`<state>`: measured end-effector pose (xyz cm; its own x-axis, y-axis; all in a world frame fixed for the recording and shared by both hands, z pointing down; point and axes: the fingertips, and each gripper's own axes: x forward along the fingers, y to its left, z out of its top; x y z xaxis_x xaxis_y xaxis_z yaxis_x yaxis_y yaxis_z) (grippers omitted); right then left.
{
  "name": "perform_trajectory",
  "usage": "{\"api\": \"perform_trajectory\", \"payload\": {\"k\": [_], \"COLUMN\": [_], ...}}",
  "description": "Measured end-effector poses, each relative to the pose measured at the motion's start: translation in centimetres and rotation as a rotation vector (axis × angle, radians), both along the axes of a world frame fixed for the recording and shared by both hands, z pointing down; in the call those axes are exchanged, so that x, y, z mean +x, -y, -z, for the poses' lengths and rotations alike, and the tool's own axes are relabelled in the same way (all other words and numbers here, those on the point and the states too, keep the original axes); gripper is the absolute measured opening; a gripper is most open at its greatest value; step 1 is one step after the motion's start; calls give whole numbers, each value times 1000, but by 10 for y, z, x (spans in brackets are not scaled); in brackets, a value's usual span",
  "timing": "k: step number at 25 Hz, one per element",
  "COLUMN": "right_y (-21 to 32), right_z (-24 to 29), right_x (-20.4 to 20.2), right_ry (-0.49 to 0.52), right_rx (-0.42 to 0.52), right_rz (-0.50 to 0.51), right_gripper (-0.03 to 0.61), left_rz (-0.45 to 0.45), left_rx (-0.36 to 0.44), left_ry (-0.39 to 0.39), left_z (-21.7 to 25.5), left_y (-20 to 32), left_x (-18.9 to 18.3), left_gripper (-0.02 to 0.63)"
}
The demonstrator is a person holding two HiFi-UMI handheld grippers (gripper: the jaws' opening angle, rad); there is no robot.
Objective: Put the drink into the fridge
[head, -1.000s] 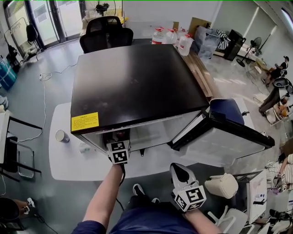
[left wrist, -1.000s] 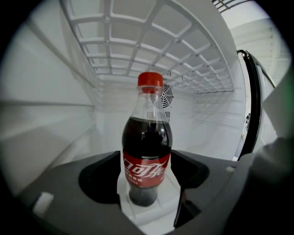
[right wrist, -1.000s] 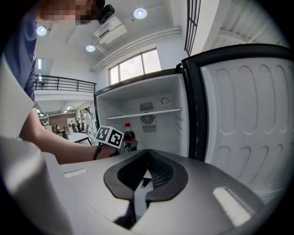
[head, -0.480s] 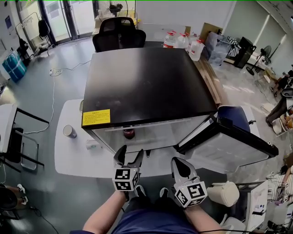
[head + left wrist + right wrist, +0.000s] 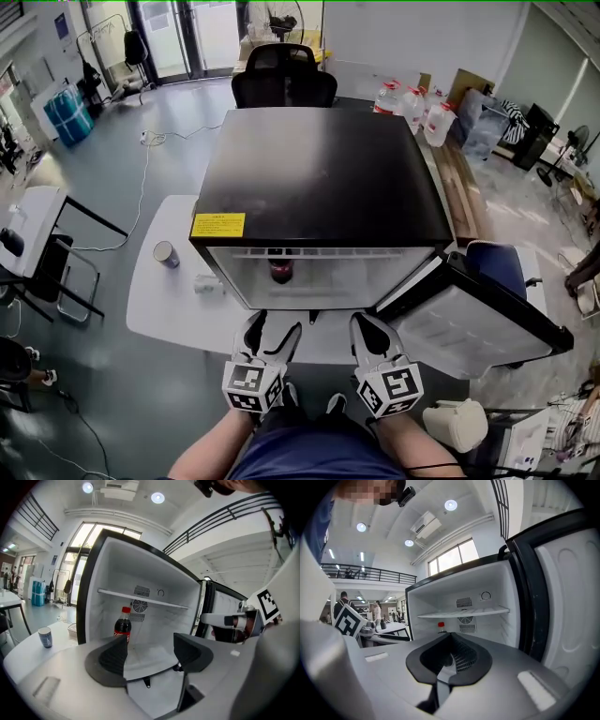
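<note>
Bottle (image 5: pixel 280 268) seen upright on fridge (image 5: pixel 328 178) floor, near its front edge. Left tongs (image 5: pixel 270 335) released, empty; right tongs (image 5: pixel 365 330) clenched, empty. Door (image 5: pixel 478 314) open: best pushed shut gently.

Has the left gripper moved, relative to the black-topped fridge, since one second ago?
Yes. The left gripper has drawn back from the open black-topped fridge toward the person, leaving the red-capped cola bottle inside.

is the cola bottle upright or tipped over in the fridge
Upright. The cola bottle stands on the floor of the fridge, under the shelf, with its red cap at the top.
</note>
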<state>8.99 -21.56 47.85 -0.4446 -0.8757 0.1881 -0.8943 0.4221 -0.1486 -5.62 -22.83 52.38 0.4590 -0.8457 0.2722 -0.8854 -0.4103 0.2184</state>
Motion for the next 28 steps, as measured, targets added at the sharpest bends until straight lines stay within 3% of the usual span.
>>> {"api": "perform_trajectory", "payload": {"k": [4,9,15,28], "right_y": [2,4,2,5], "right_z": [7,21,37,85], "right_x": [1,3,-4,-3], "right_ry": [11,26,-32,-18], "right_rx": [29,74,141,238], "right_rz": [23,33,69,137], "right_gripper": [6,6,6,6], "left_rz": [-1,20,64,49], "left_rx": [41,119,146,267], "left_ry": [-1,24,24,5], "left_z": [18,40,55,106], "left_y": [-14,-23,-27,-19], "left_x": [7,10,7,25], "left_gripper": [291,138,61,8]}}
